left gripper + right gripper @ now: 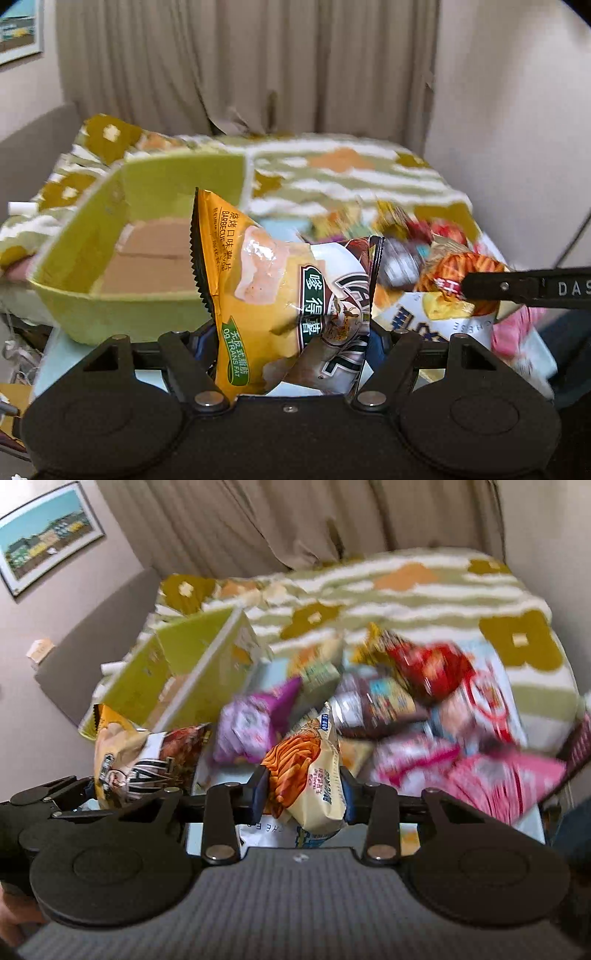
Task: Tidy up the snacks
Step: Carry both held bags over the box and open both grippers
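A home, most likely a bedroom: a bed (424, 602) under a flower-patterned blanket (351, 173) fills the room, beige curtains (240, 62) hang behind it, and a framed picture (44, 546) hangs on the plain wall.

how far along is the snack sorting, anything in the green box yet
Nothing looks done: the green box shows only its bare brown floor. In hand: the left gripper is clamped on a yellow barbecue chip bag, the right gripper on an orange snack pack. Left: a heap of loose snack packets lying beside the box.
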The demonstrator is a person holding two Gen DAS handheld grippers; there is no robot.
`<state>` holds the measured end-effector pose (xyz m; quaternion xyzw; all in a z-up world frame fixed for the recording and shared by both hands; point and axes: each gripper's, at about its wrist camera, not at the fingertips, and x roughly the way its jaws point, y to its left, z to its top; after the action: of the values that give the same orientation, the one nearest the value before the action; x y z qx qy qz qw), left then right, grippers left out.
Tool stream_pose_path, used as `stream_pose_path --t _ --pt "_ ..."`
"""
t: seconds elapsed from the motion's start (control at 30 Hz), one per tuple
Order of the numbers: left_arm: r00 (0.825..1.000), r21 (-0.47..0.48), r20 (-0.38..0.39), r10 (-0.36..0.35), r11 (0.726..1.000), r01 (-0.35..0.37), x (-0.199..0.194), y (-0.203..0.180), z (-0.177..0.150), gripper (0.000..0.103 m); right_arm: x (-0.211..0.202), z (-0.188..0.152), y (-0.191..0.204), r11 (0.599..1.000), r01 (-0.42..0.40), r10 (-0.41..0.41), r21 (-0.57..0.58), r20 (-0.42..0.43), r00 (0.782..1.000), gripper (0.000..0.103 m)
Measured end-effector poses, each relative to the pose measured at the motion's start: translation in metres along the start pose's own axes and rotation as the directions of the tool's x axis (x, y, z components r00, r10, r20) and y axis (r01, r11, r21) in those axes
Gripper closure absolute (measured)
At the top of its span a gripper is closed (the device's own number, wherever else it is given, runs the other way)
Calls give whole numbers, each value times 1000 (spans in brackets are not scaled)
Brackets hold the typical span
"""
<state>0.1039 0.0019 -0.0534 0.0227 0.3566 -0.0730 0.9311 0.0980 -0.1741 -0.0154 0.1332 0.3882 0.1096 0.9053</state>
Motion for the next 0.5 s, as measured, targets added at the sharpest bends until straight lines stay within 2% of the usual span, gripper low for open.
stream_pose_path --t 0.27,0.5 --pt "990 -51 96 105 994 -101 -5 70 54 26 11 53 53 996 -66 72 -66 90 993 51" --pt "988 -40 88 130 991 -127 25 136 104 25 56 105 125 992 -91 103 -85 145 984 51"
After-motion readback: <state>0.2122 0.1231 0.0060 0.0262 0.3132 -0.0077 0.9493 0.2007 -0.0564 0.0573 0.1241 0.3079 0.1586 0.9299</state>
